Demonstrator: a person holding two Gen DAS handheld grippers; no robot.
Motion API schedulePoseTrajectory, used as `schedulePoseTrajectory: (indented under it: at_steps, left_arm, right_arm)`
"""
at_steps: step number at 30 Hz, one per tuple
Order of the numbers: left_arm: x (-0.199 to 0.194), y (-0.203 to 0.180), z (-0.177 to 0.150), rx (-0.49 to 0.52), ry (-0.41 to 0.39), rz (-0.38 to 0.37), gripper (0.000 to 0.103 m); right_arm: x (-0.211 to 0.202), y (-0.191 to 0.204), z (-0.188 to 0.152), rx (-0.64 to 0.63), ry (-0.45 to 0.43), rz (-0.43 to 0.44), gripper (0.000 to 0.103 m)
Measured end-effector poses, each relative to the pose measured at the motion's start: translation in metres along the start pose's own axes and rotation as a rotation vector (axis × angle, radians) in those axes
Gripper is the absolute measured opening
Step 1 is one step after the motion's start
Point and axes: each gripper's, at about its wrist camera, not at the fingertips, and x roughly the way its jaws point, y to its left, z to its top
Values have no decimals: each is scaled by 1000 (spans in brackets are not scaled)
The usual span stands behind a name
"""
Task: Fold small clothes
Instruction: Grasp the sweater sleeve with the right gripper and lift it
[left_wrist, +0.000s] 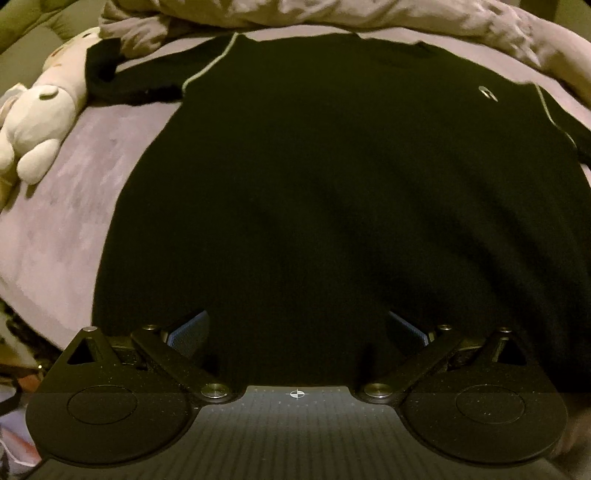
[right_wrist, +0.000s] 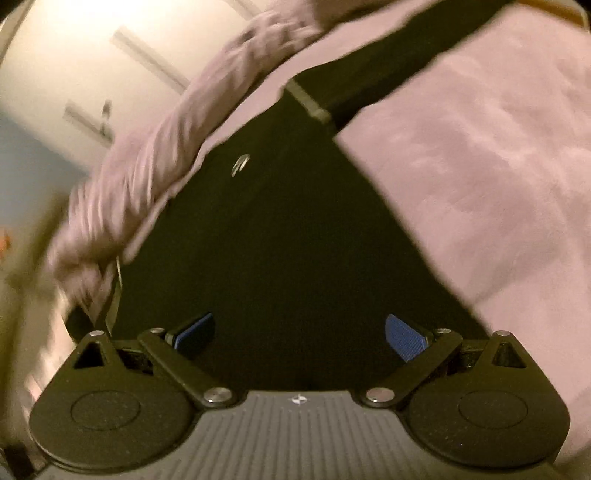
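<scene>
The left claw (left_wrist: 297, 328) stands open, with the black shirt (left_wrist: 332, 184) lying flat on the bed (left_wrist: 62, 229) directly ahead of it, its hem between the fingers. The right claw (right_wrist: 299, 332) is likewise open over the same shirt. The fabric appears light, soft and limp; recommended grip points are the hem corners, since a mid-panel pinch would likely bunch it.

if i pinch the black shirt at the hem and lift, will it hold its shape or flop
Probably flop: the black shirt lies flat and limp on the pink bedsheet, its sleeve crumpled. It looks thin, so likely light. It may drag on the fuzzy-looking sheet rather than slide. Both the left gripper and the right gripper are open.
</scene>
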Motion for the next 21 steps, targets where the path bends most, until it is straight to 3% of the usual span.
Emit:
schedulePoseTrajectory:
  at_steps: [6, 12, 17, 19, 21]
  left_arm:
    - [39, -11, 51, -47, -6, 35, 103]
    - [78, -16, 87, -100, -50, 56, 103]
    - [99, -13, 94, -169, -77, 28, 103]
    - [99, -13, 89, -162, -108, 24, 103]
    - [97, -13, 83, -146, -137, 23, 103]
  right_arm:
    - [40, -36, 16, 83, 55, 56, 99]
    - [46, -22, 7, -86, 43, 49, 99]
    - [42, -4, 18, -319, 133, 59, 99]
    - [28, -14, 43, -284, 56, 95, 99]
    - [12, -32, 84, -202, -88, 68, 99]
